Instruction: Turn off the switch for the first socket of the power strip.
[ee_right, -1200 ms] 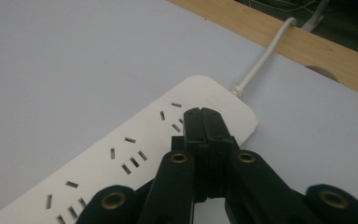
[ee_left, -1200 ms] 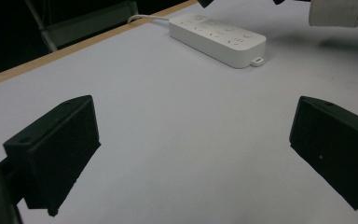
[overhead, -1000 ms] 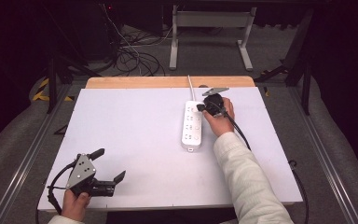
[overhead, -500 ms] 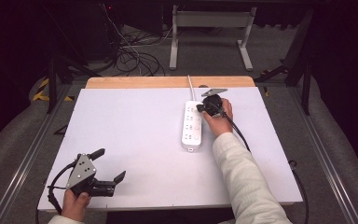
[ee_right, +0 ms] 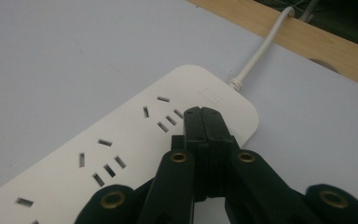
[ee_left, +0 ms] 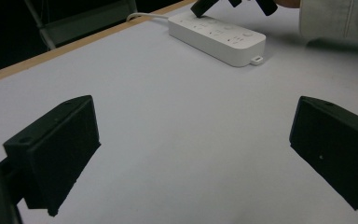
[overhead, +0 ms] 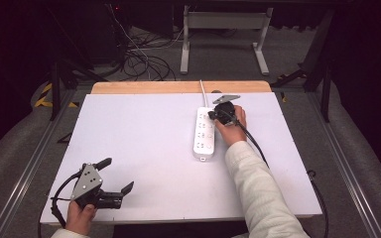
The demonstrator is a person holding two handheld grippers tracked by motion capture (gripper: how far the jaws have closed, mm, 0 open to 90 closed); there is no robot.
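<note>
Dark floor and tangled cables are framing a white table (overhead: 144, 148) with a wooden far edge. Lying on it right of centre, its long axis running away from the person, is a white power strip (overhead: 204, 133), its cord (ee_right: 256, 56) leaving over the far edge.

It is looking like a rigid plastic bar, fairly light, smooth and likely to slide on the slick top; the trailing cord is probably going to tug back if it is moved. Gripping across the narrow width near the middle, jaws on the two long sides, seems the safest hold.

Hovering over the strip's far end is the right gripper (ee_right: 204, 117), jaws pressed together on nothing, tips just above the end sockets. Resting at the near left corner, well apart, is the left gripper (overhead: 113, 186), jaws spread wide.
</note>
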